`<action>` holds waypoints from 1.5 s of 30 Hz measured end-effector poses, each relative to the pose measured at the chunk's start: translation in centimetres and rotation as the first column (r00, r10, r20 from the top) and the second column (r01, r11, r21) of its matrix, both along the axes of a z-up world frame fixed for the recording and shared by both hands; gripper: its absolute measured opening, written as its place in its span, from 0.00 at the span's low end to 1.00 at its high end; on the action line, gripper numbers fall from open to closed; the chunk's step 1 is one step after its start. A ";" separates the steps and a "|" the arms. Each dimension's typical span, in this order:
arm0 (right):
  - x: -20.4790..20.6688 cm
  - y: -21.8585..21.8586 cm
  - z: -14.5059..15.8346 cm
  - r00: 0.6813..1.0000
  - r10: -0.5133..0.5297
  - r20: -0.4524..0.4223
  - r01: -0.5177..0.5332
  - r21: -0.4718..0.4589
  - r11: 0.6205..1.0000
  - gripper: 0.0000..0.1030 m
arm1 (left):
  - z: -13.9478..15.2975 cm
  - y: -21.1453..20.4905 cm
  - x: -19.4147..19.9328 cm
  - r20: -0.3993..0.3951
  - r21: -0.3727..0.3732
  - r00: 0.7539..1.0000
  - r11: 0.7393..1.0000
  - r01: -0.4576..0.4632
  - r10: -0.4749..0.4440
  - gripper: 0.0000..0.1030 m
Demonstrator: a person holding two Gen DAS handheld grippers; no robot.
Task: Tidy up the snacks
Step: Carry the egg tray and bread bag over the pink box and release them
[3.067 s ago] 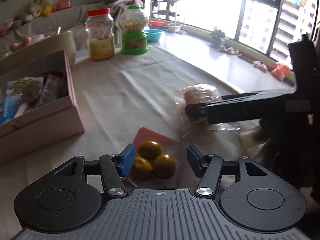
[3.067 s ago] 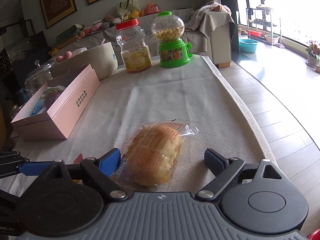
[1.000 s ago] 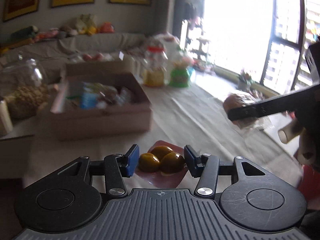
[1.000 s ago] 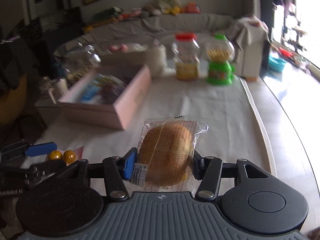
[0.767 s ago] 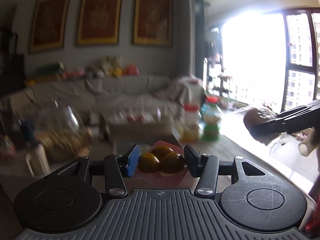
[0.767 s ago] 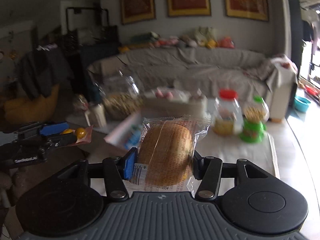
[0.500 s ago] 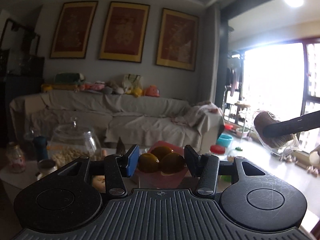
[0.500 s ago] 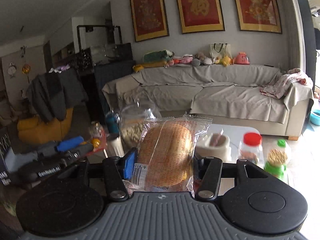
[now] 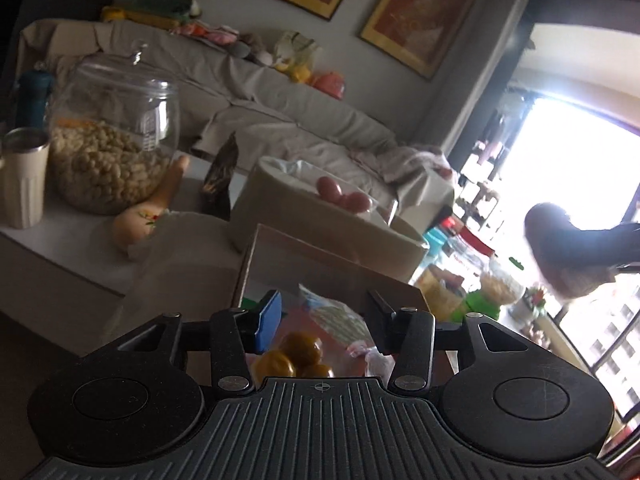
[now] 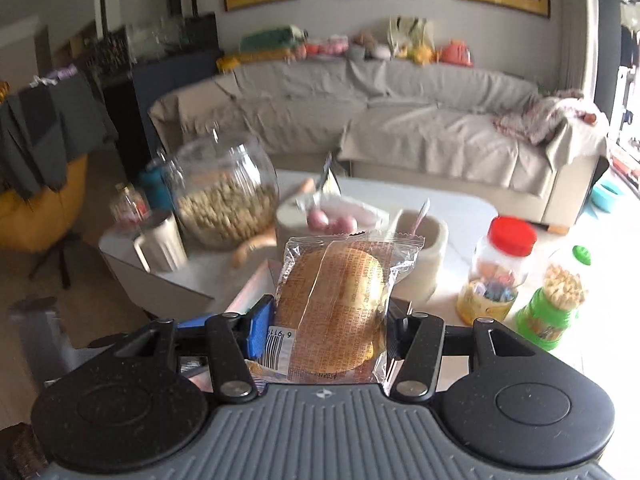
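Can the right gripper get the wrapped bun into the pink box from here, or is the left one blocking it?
Probably yes. The right gripper holds the bun above the box's near edge. The left gripper, open over the box, may crowd the drop, so clearance is uncertain.

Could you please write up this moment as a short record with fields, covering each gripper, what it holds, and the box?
left gripper: open, above the box
yellow-ball snack pack: below the open left gripper, inside the box, seemingly just let go
right gripper: shut on the wrapped bun
wrapped bun: upright in clear wrapper, held in the air, barcode at lower left
box: open, already holding other packets
peanut jar: on the side table, lid on
next move, likely: bun into the box
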State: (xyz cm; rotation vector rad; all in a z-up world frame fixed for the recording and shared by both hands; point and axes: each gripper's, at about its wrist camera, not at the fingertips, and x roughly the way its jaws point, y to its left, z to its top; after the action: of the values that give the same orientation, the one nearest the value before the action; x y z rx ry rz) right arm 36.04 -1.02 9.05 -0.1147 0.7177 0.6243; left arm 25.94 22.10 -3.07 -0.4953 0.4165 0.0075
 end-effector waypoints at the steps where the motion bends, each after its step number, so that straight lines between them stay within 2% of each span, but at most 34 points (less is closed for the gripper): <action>1: 0.7 0.6 -0.5 1.000 0.001 -0.014 -0.001 0.001 1.000 0.53 | 0.0 0.4 -0.3 0.010 -0.013 1.000 1.000 0.010 -0.009 0.49; 3: 1.7 1.5 -2.1 0.999 0.006 -0.049 -0.005 0.019 1.000 0.53 | 0.1 1.3 -1.4 0.030 -0.019 1.000 1.000 -0.001 0.001 0.49; 7: 4.1 4.7 -5.1 0.993 0.015 -0.115 -0.012 0.027 1.000 0.53 | 0.3 3.3 -4.2 0.050 -0.037 0.994 0.995 -0.093 0.095 0.49; 9: 5.6 6.8 -6.6 0.988 0.027 -0.153 -0.024 0.022 0.999 0.53 | 0.3 3.6 -4.8 0.030 -0.048 0.989 0.989 -0.142 0.143 0.49; 11: 7.2 8.9 -8.4 0.985 0.015 -0.173 -0.017 -0.014 1.000 0.53 | 0.2 3.2 -4.9 -0.034 -0.038 0.983 0.982 -0.184 0.183 0.49; 14: 9.4 10.9 -11.5 0.967 -0.021 -0.256 -0.001 -0.085 0.996 0.53 | -0.3 1.8 -4.7 -0.094 0.039 0.988 0.992 -0.120 0.123 0.49; 17: 10.3 10.6 -13.5 0.940 -0.008 -0.340 -0.015 -0.066 0.998 0.55 | -0.4 -0.1 -4.9 -0.088 0.156 0.995 0.987 -0.033 0.047 0.47; 19: 9.9 9.8 -12.9 0.948 0.024 -0.319 -0.037 -0.034 0.999 0.62 | -0.5 -0.9 -4.4 -0.095 0.204 0.995 0.979 0.002 0.018 0.43; 20: 9.7 9.4 -12.4 0.952 0.035 -0.305 -0.043 -0.020 0.999 0.64 | -0.5 -1.2 -4.2 -0.098 0.208 0.995 0.978 0.018 0.003 0.41; 22: 9.2 8.3 -11.3 0.962 0.053 -0.266 -0.049 0.023 0.999 0.74 | -0.5 -1.5 -3.8 -0.102 0.189 0.994 0.981 0.044 -0.025 0.38; 25: 8.8 7.0 -9.9 0.974 0.046 -0.220 -0.030 0.076 0.997 0.77 | -0.7 -1.9 -2.9 -0.118 0.177 0.993 0.983 0.040 -0.019 0.37; 27: 8.9 6.7 -9.7 0.974 0.037 -0.223 -0.017 0.092 0.996 0.77 | -0.6 -2.4 -2.9 -0.125 0.183 0.992 0.982 0.039 -0.016 0.36; 29: 8.7 6.6 -9.9 0.972 0.036 -0.233 -0.009 0.118 0.993 0.74 | -0.6 -2.9 -2.7 -0.131 0.188 0.991 0.981 0.042 -0.017 0.36; 31: 8.7 7.3 -10.6 0.956 0.083 -0.282 -0.046 0.136 0.990 0.53 | -0.8 -2.9 -2.7 -0.134 0.186 0.991 0.981 0.045 -0.020 0.36; 35: 8.1 8.6 -11.0 0.946 0.131 -0.296 -0.094 0.134 0.987 0.52 | -0.8 -2.7 -2.6 -0.158 0.182 0.987 0.982 0.045 -0.016 0.36; 39: 7.5 9.4 -11.0 0.960 0.114 -0.257 -0.102 0.057 0.993 0.52 | -0.7 -2.9 -2.9 -0.168 0.183 0.986 0.982 0.051 -0.020 0.36; 43: 7.3 7.0 -10.7 0.963 0.050 -0.264 -0.040 0.045 0.998 0.52 | -0.5 -3.0 -4.0 -0.156 0.183 0.988 0.982 0.043 -0.014 0.36; 45: 6.4 4.7 -10.0 0.967 0.045 -0.251 -0.021 0.095 0.995 0.53 | 0.0 -3.1 -4.7 -0.144 0.180 0.990 0.983 0.034 -0.008 0.36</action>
State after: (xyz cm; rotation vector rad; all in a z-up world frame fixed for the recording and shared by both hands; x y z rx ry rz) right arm 42.49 3.67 -0.92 0.0391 0.9341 0.7105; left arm 21.25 19.05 -3.11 -0.3109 0.5560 0.0609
